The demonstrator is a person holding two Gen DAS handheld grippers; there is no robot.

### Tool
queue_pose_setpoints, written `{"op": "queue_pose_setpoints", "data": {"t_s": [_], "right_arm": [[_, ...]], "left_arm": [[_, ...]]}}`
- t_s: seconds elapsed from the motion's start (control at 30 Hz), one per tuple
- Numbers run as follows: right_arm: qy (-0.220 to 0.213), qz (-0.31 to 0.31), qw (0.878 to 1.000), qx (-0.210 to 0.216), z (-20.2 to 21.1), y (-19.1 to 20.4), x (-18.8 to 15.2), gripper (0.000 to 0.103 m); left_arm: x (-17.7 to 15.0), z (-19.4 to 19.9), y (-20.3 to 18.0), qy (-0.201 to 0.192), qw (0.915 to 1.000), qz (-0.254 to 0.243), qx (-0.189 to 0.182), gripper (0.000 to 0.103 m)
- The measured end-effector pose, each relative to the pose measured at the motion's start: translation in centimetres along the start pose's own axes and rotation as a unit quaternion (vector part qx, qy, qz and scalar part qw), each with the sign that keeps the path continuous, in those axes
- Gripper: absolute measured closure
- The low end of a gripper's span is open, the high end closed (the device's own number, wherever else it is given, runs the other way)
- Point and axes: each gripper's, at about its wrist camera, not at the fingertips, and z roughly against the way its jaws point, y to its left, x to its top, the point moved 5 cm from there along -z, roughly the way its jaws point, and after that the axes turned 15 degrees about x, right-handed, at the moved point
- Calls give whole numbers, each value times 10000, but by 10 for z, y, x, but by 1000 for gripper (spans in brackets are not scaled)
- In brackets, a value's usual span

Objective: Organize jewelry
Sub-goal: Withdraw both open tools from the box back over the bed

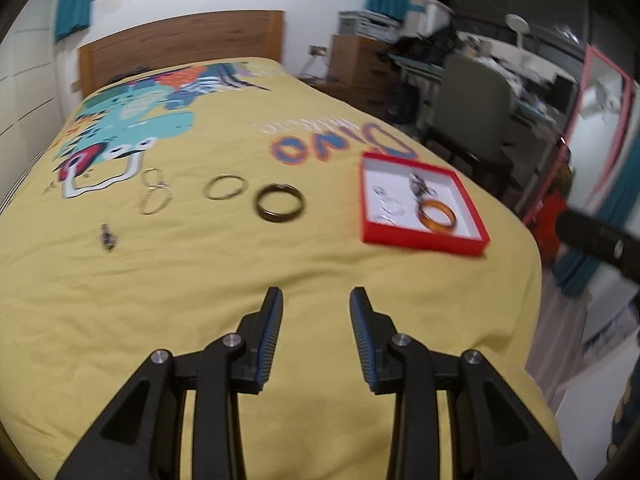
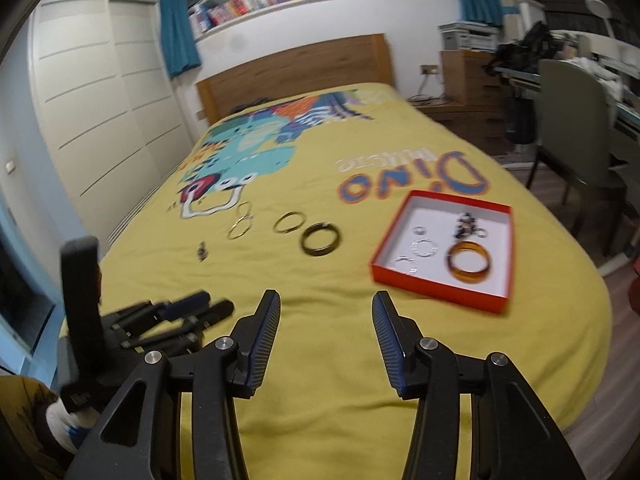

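Note:
A red box (image 1: pixel 420 238) (image 2: pixel 432 294) with a white inside lies on the yellow bedspread. In it are an amber bangle (image 1: pixel 437 216) (image 2: pixel 469 267), silver rings (image 2: pixel 424 248) and a dark trinket (image 2: pixel 464 225). Left of the box lie a dark bangle (image 1: pixel 280 209) (image 2: pixel 320 239), thin gold bangles (image 1: pixel 225 187) (image 2: pixel 289 222), more thin hoops (image 1: pixel 154 196) (image 2: pixel 241 224) and a small dark charm (image 1: pixel 107 237) (image 2: pixel 202 251). My left gripper (image 1: pixel 317 300) hangs open and empty over the near bedspread. My right gripper (image 2: pixel 326 304) is open and empty too. The left gripper (image 2: pixel 192 310) shows at the right wrist view's lower left.
The bed (image 2: pixel 340 360) has a wooden headboard (image 2: pixel 296 72). A grey chair (image 2: pixel 576 136) and a cluttered desk stand on the right, with a wardrobe (image 2: pixel 100 112) on the left. The bed's right edge drops to the floor (image 2: pixel 616 292).

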Motion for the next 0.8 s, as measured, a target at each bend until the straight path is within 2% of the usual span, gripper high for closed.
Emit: {"op": "queue_pose_setpoints", "data": {"t_s": [0.17,0.47,0.63,0.8], "right_arm": [[-186,-185,9996,-90,8,-16,-2,55],[-151,-176,9997,-101,2,-27,-6,55],[-67,-179,9998,-57,-10,-26,-10,54],[97,-107,9998,104,-34,-16,-12,54]], "left_arm": [[-10,-10,-21,165,9996,-234,-68,70],[-13,-20,-29,206,9995,-242,-80,70],[-17,-23,-21,279,9992,-300,29,70],[-18,-21,4,239,9990,-254,287,70]]}}
